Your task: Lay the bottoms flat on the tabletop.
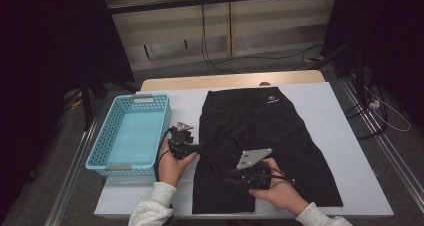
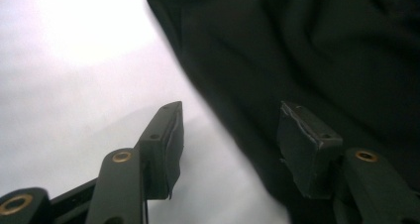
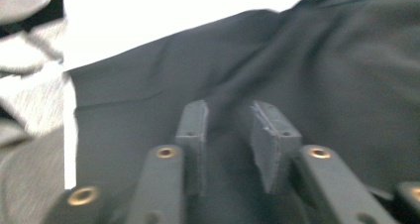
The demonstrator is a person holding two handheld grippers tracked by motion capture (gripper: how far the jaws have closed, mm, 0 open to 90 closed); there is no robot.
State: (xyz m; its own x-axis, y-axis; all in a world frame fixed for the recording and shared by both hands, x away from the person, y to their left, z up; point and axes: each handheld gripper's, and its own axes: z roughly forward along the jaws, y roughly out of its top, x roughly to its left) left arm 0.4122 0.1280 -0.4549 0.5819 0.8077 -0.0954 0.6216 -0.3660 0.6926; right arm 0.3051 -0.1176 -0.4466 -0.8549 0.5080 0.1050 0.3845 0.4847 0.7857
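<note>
My left gripper [image 2: 228,135] hangs open at the edge of the black garment [image 1: 265,146] spread on the white table [image 1: 340,136]; my right gripper [image 3: 228,135] stands parted over its cloth, clamping nothing; a blue basket [image 1: 131,133] sits left.

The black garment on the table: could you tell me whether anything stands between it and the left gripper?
Nothing visible does. The left gripper has its open jaws right at the edge of the black garment, one over the white table cover, one over the cloth. The blue basket sits off to the other side.
</note>
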